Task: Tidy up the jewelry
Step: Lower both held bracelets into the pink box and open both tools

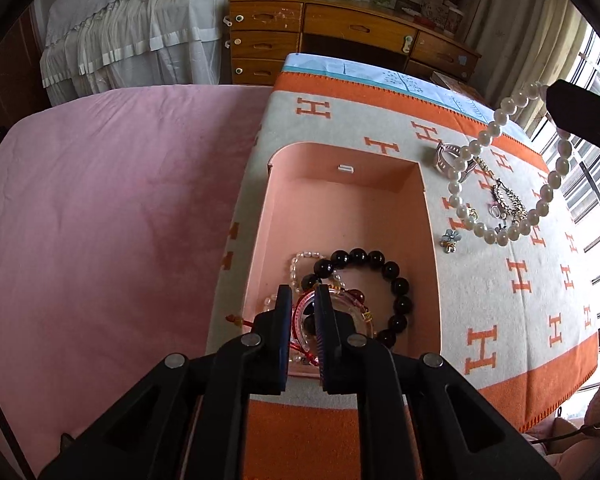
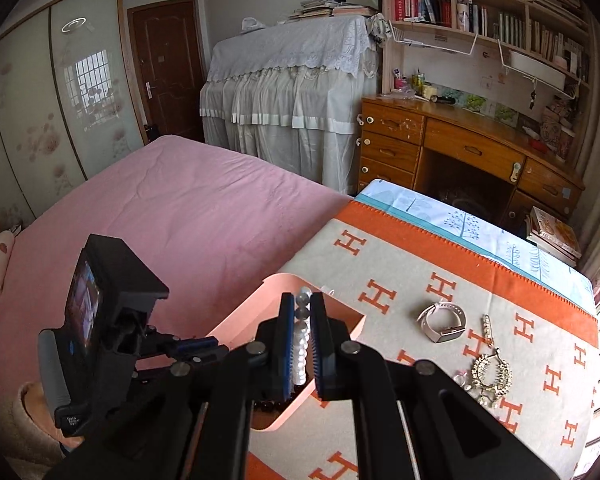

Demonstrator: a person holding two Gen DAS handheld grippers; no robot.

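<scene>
A pink open box (image 1: pixel 342 184) sits on the orange-and-grey H-pattern blanket (image 1: pixel 500 300). In its near end lie a black bead bracelet (image 1: pixel 396 280), a small pearl bracelet (image 1: pixel 300 260) and a clear bangle with red cord (image 1: pixel 352 304). My left gripper (image 1: pixel 303 300) hovers over them, jaws narrowly apart, holding nothing clear. My right gripper (image 2: pixel 299 312) is shut on a white pearl necklace (image 2: pixel 301 336); the necklace hangs in the air right of the box in the left wrist view (image 1: pixel 480 152). The pink box (image 2: pixel 332 368) lies under the right gripper.
On the blanket right of the box lie a watch (image 2: pixel 442 322), a thin bar clasp (image 2: pixel 487 326), a gold chain piece (image 2: pixel 492 374) and a blue flower charm (image 1: pixel 451 239). A pink bed (image 1: pixel 100 220) lies left. A wooden desk (image 2: pixel 460 148) stands behind.
</scene>
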